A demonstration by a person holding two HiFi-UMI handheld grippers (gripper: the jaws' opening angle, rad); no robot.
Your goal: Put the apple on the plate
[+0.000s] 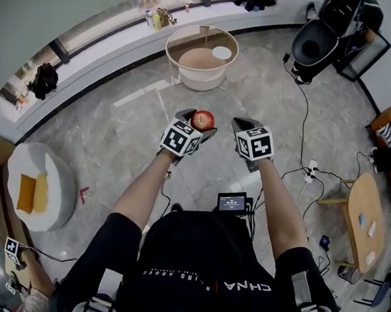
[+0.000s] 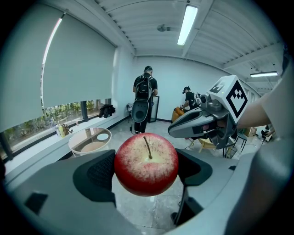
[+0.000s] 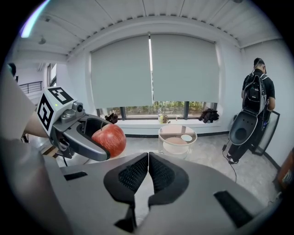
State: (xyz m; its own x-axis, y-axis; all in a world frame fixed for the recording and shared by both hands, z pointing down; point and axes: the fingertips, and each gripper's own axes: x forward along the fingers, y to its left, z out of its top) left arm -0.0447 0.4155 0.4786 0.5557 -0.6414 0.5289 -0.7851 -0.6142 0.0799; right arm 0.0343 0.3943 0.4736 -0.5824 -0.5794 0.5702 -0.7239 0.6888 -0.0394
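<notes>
My left tongs (image 2: 148, 170) pinch the red apple (image 2: 146, 163) by its sides, stem up, in the air above the floor. My right tongs (image 3: 148, 161) are pressed together, nothing between them. The white plate (image 1: 222, 52) lies on the round glass surface (image 1: 178, 33) ahead, well apart from the apple.

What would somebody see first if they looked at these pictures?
A shiny red apple, clamped in the left gripper, out in front of the person. Beside it, the right gripper is shut and empty. Farther ahead, a small white plate waits on a round table.
</notes>
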